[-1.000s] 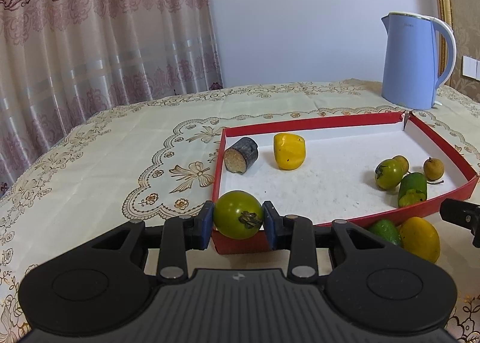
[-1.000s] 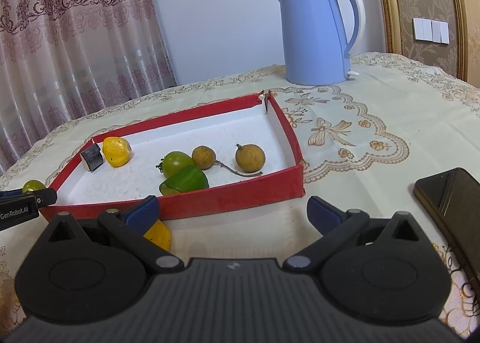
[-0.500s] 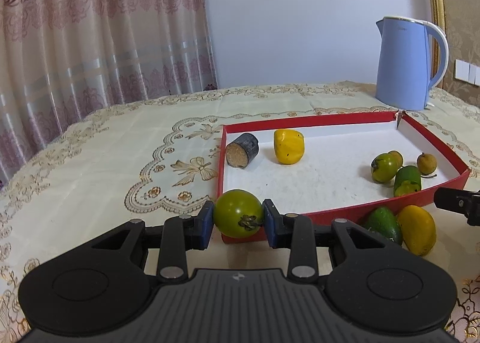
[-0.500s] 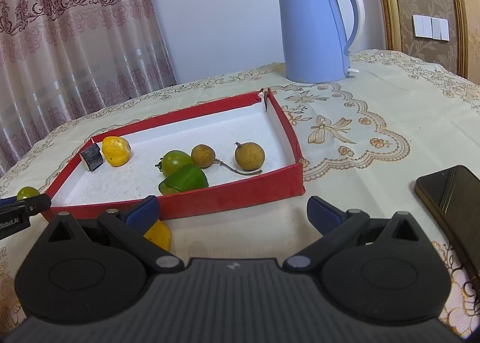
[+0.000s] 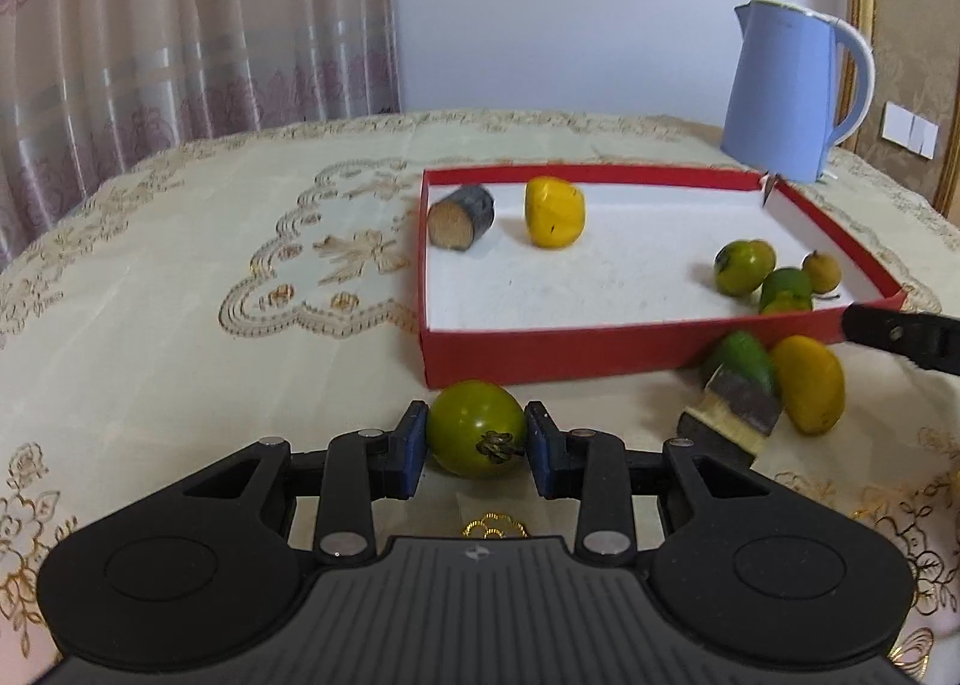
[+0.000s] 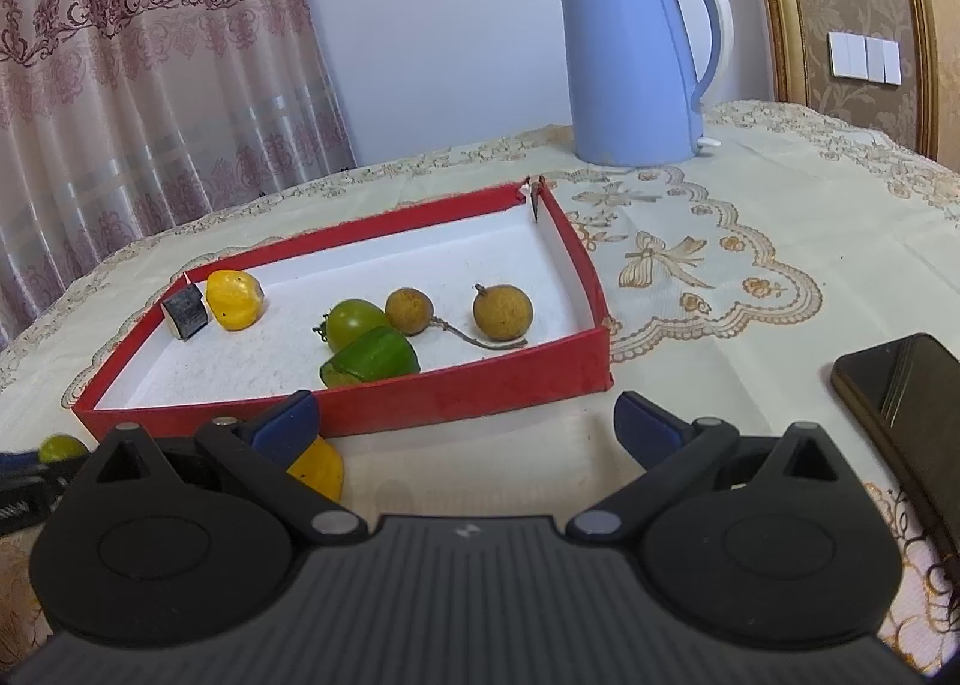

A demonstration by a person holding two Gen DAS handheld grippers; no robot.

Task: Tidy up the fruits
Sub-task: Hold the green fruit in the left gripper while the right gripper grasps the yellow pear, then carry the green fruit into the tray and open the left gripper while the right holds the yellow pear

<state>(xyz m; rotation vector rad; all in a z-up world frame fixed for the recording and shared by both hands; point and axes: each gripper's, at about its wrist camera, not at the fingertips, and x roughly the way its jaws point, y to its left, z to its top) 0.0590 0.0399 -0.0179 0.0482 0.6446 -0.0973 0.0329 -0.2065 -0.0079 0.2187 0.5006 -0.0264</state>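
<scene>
1. Left wrist view shows your left gripper [image 5: 477, 439] clenched on a green tomato [image 5: 476, 436]. The blue pads press its two sides and the stem scar faces the camera. A side-on pinch like this suits a round fruit, since it cannot roll out forward.

2. You hold the tomato just short of the near wall of the red tray [image 5: 600, 352], low over the tablecloth. Judging by the task, it is probably bound for the tray's white floor, so it has to clear that wall first.

3. Your right gripper [image 6: 465, 424] stands wide apart and grasps nothing. It sits by the tray's near wall, with a yellow fruit [image 6: 318, 466] partly behind its left finger.

4. Only the left view shows the whole cluster outside the tray: a green fruit [image 5: 744, 358], the yellow fruit [image 5: 807, 385] and a dark cut block [image 5: 729, 415] lying close together near the right gripper's tip.

5. Only the right view shows the phone [image 6: 906, 403] on the cloth to the right, well apart from the fruit. It also separates the two brown round fruits [image 6: 503, 311] from the green pieces, which overlap in the left view.

6. Both views show the blue kettle [image 6: 636, 61] beyond the tray's far corner.
</scene>
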